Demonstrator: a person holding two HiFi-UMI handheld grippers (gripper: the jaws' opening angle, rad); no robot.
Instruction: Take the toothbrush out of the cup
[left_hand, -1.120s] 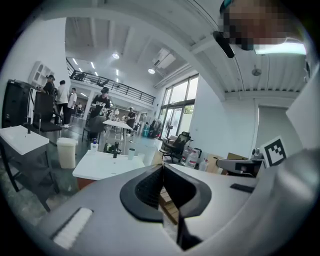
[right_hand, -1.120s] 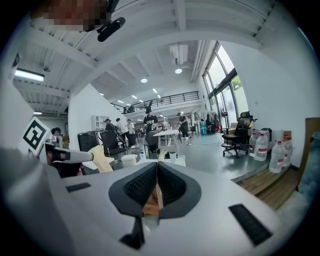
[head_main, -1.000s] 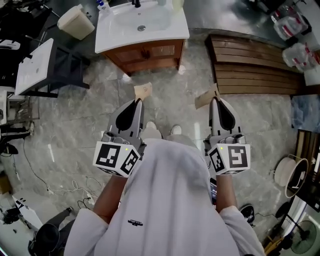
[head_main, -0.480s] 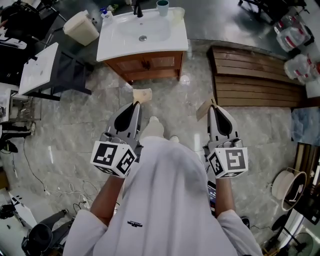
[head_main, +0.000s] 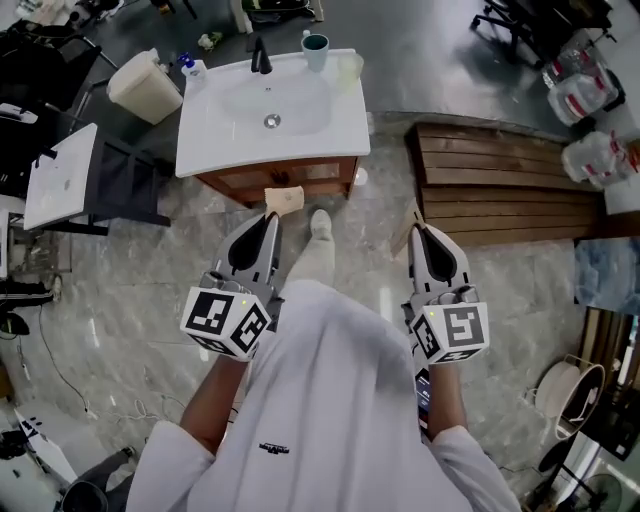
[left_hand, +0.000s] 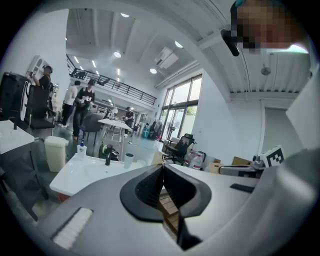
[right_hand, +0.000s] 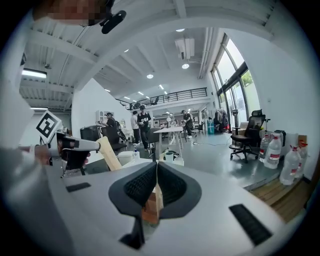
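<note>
Extraction not started.
Left gripper (head_main: 274, 207) and right gripper (head_main: 418, 226) jaws were together, empty; cup (head_main: 315, 47) stood on sink (head_main: 310, 125), well apart.

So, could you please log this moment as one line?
left gripper: shut, empty | right gripper: shut, empty | cup: on sink, untouched

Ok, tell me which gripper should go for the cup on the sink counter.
Left, probably. The left gripper is at the front edge of the vanity, roughly in line with the cup; the right gripper sits off to the side. Both are shut, empty.
</note>
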